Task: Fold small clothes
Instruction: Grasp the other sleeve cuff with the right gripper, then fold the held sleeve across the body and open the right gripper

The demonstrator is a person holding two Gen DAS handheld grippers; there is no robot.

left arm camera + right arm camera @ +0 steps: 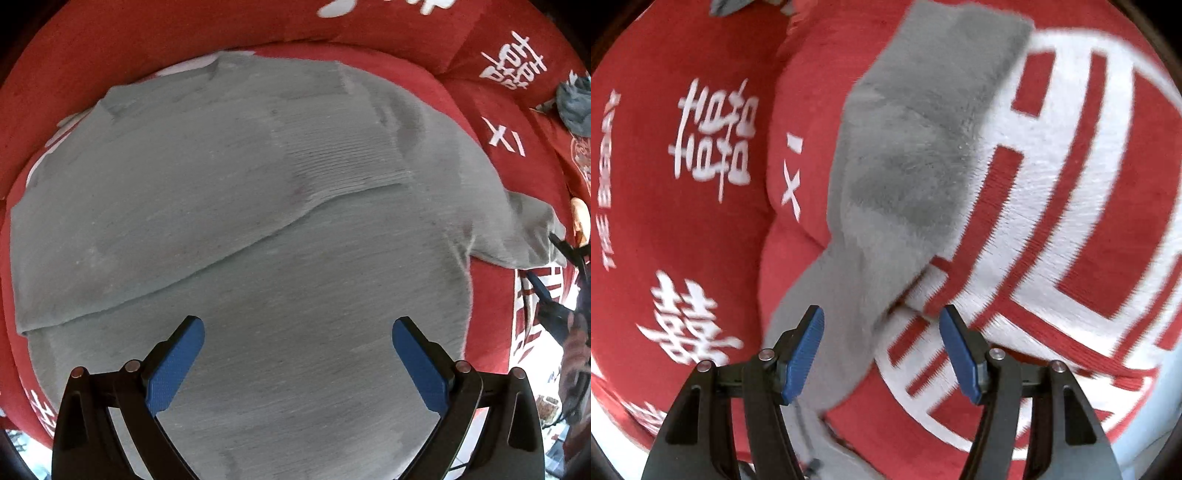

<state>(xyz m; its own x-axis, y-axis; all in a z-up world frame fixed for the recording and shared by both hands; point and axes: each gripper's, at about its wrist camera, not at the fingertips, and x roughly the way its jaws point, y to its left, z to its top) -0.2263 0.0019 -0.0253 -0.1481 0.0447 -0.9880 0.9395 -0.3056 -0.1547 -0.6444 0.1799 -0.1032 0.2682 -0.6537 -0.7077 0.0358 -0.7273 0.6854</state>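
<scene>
A grey knitted sweater (236, 206) lies spread on a red cover and fills most of the left wrist view. One sleeve is folded across its body. My left gripper (297, 332) is open and empty, just above the sweater's lower part. The other sleeve (532, 229) sticks out to the right. In the right wrist view this grey sleeve (897, 166) runs from the top down between the fingers. My right gripper (882, 321) is open around the sleeve's end, with both blue pads apart from the cloth.
The red cover (683, 229) carries white printed characters and a large white pattern (1071, 206). A crumpled dark grey garment (574, 105) lies at the far right on the red cover.
</scene>
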